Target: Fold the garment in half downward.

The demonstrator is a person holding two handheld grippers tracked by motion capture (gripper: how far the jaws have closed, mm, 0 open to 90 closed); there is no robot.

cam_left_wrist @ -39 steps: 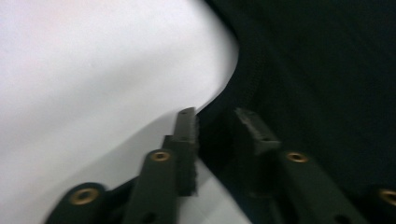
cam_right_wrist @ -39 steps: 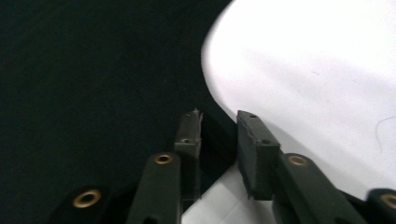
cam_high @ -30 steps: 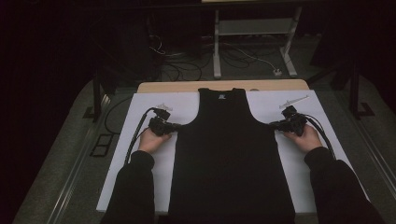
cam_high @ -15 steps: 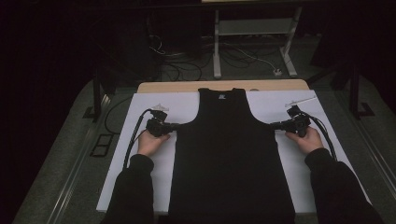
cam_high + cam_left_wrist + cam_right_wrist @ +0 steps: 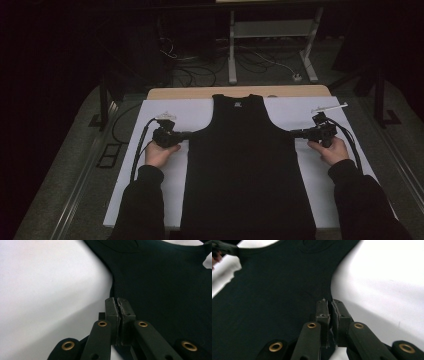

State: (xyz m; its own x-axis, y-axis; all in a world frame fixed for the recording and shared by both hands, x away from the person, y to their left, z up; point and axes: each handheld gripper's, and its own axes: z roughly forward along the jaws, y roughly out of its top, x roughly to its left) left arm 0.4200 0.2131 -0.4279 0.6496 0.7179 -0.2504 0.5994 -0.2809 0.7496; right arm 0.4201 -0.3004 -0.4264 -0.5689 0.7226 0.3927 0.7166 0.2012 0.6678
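A black tank top (image 5: 247, 170) lies flat and face up on a white sheet (image 5: 150, 200) that covers most of the table (image 5: 200, 93), whose bare wooden strip shows along the far edge. The neckline points toward the far edge, and the hem hangs near the near edge of the sheet, between the person's two dark sleeves.

The left gripper (image 5: 184, 134) lies low on the sheet at the garment's left side, just under the armhole. In the left gripper view its jaws are pressed together with hardly a gap, at the edge of the black fabric (image 5: 162, 290) where the armhole curve meets the side seam; the gripper (image 5: 119, 305) appears to pinch that edge, though the cloth between the pads is hard to make out against the black jaws. The left hand (image 5: 159, 152) holds it from the near side.

The right gripper (image 5: 296, 133) mirrors it at the garment's right side, under the other armhole, held by the right hand (image 5: 332, 150). In the right gripper view this gripper (image 5: 330, 305) has its jaws closed to a thin slit at the fabric's edge (image 5: 274, 290), with a sliver of pale material between the pads.

Cables trail from both grippers toward the near edge of the sheet.
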